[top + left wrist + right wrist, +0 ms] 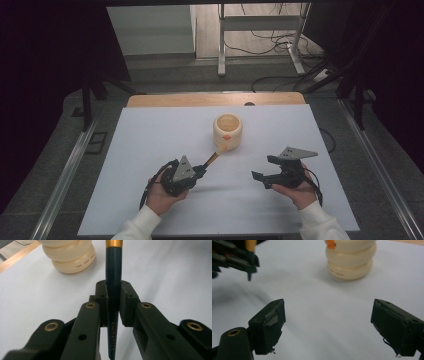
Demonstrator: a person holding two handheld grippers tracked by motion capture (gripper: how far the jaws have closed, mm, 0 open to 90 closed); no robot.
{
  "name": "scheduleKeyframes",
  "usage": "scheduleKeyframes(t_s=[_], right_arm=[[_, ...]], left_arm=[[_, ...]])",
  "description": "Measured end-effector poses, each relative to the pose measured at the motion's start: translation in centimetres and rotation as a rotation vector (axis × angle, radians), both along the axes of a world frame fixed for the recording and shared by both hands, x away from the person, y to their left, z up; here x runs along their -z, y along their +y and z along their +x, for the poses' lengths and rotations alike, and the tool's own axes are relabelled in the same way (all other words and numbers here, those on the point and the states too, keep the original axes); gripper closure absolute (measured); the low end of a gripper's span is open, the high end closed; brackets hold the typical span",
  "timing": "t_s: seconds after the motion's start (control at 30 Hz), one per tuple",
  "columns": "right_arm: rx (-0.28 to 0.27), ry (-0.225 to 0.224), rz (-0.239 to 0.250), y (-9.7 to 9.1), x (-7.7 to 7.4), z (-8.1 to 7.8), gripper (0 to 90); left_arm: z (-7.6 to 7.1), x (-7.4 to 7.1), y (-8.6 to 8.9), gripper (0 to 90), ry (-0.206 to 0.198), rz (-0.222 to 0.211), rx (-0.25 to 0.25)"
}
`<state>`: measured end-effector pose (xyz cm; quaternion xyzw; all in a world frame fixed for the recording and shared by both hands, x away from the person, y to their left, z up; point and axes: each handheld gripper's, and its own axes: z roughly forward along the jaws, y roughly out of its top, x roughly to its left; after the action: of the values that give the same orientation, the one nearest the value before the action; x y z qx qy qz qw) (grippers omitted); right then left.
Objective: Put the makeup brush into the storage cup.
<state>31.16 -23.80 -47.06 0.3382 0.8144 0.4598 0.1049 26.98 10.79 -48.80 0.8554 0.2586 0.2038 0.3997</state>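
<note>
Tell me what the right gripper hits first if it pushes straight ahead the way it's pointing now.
Probably the cream holder: it stands ahead of the open right gripper, a little right of centre, with bare white table between. Depth is unclear, so it could slip past on the left.

Right hand-held gripper [325, 327] jaws wide apart, cream holder [350, 261] beyond.

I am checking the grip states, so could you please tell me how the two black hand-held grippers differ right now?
The left gripper has its jaws shut on a dark blue brush handle with a gold band; the right gripper has its jaws wide apart with nothing between them. The left points toward the cream ribbed holder, while the right points to the left across the white table. Both are black and hand-held.
</note>
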Motion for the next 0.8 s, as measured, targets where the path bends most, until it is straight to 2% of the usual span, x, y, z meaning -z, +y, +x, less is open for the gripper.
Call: scheduleKeyframes(t_s=[0.07, 0.1, 0.13, 0.33, 0.47, 0.63, 0.8], right_arm=[[-0.008, 0.003, 0.016, 0.1, 0.0, 0.0, 13.3], [-0.02, 0.007, 0.062, 0.6, 0.0, -0.2, 13.4], [-0.022, -0.001, 0.086, 0.9, 0.0, -0.3, 13.8], [-0.048, -0.027, 0.184, 3.2, -0.2, -1.2, 16.9], [-0.079, -0.026, 0.198, 4.6, -0.1, -1.5, 19.6], [-0.083, -0.02, 0.22, 5.4, 0.3, -1.5, 20.8], [-0.075, -0.019, 0.278, 6.4, 0.3, -1.4, 23.3]], left_arm=[[0.0, 0.0, 0.0, 79.3, -0.004, -0.005, -0.001], [-0.1, -0.1, -0.1, 79.3, -0.008, -0.006, 0.0], [-0.1, -0.1, -0.2, 79.3, -0.01, -0.016, -0.001], [-0.2, -0.1, -0.5, 79.3, -0.007, -0.033, 0.004], [-0.2, -0.1, -0.7, 79.3, -0.009, -0.032, 0.007], [-0.2, 0.0, -1.1, 79.2, -0.005, -0.041, 0.01], [-0.2, 0.0, -1.7, 79.3, -0.008, -0.045, 0.015]])
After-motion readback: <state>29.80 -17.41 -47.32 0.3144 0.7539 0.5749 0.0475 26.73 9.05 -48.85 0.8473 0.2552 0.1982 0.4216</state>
